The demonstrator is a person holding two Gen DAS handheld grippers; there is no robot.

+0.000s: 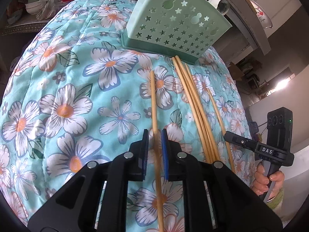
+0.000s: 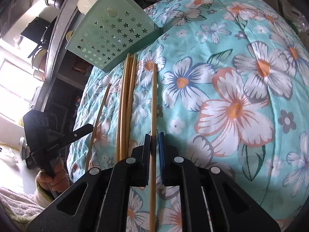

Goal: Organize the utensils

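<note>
A mint-green utensil holder [image 1: 173, 27] [image 2: 112, 38] with star-shaped holes stands at the far edge of the floral cloth. In front of it lies a bundle of bamboo chopsticks [image 1: 195, 104] [image 2: 125, 100]. My left gripper [image 1: 155, 133] is open around a single chopstick [image 1: 153, 96], with a gap to each pad. My right gripper [image 2: 154, 135] is open too. Another single chopstick [image 2: 154, 96] runs between its jaws, close to the left pad and clear of the blue right pad. Each gripper shows at the other view's edge, the right gripper [image 1: 231, 137] and the left gripper [image 2: 83, 130], both held by a hand.
A quilted turquoise cloth with flowers [image 1: 67, 106] [image 2: 241, 96] covers the table. Bowls and dishes [image 1: 34, 5] are stacked beyond its far left. A flowered plate [image 1: 260, 13] sits on a shelf behind the holder. The cloth's edge drops off beside the bundle.
</note>
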